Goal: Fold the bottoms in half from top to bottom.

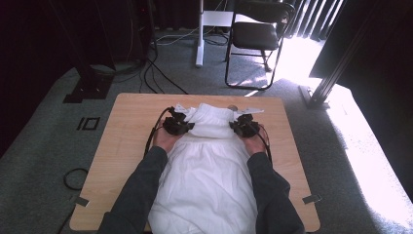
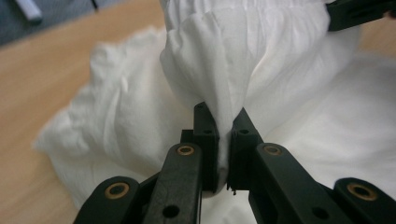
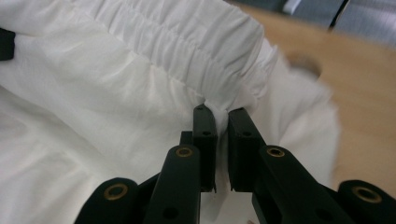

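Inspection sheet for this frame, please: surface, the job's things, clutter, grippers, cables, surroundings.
Surface: wooden table, bare wood around the cloth.
Job's things: white garment spread along the table; its gathered far edge is lifted between the grippers.
Clutter: nothing seen.
Grippers: left gripper shut on a pinch of the garment; right gripper shut on the gathered edge.
Cables: a black cable trails from the left gripper; loose cables on the floor beyond the table.
Surroundings: grey carpet, black chair, bright sunlight patch at right.
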The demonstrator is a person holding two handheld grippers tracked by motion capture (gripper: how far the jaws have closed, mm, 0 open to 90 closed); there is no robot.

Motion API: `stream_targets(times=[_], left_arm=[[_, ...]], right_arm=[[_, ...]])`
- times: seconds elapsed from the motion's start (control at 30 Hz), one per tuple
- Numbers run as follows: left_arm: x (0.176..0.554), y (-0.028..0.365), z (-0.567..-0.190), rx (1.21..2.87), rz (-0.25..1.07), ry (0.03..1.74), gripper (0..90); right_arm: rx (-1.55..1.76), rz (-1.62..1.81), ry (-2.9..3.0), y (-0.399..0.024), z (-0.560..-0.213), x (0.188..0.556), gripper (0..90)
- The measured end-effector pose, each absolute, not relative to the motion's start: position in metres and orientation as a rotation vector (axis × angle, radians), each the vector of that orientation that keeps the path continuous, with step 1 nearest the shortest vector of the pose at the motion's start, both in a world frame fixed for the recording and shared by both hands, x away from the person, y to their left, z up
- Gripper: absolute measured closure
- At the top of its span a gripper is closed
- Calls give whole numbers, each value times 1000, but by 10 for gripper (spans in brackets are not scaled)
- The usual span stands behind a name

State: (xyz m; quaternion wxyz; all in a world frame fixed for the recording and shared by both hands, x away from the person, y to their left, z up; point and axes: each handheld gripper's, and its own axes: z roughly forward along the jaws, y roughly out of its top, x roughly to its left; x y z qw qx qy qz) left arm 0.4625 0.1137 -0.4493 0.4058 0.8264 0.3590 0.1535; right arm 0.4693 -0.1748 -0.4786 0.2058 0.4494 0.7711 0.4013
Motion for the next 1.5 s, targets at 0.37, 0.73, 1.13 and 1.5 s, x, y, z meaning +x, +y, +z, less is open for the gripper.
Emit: stream_targets(times=[0.37,0.73,1.13,1.5], left_arm=[[385,117,-381,1912,382,657,863],[309,116,-463,2065,241,613,857],[309,115,-544,2272,155,714,848],[347,143,-538,2291,292,826,840]], right_arm=[[955,1361,1976,-205,-375,409,837],[881,1328,2148,-218,-435,324,833],[1042,1075,2437,-194,-552,319,833],[1123,1107,2430,-164,-552,328,833]])
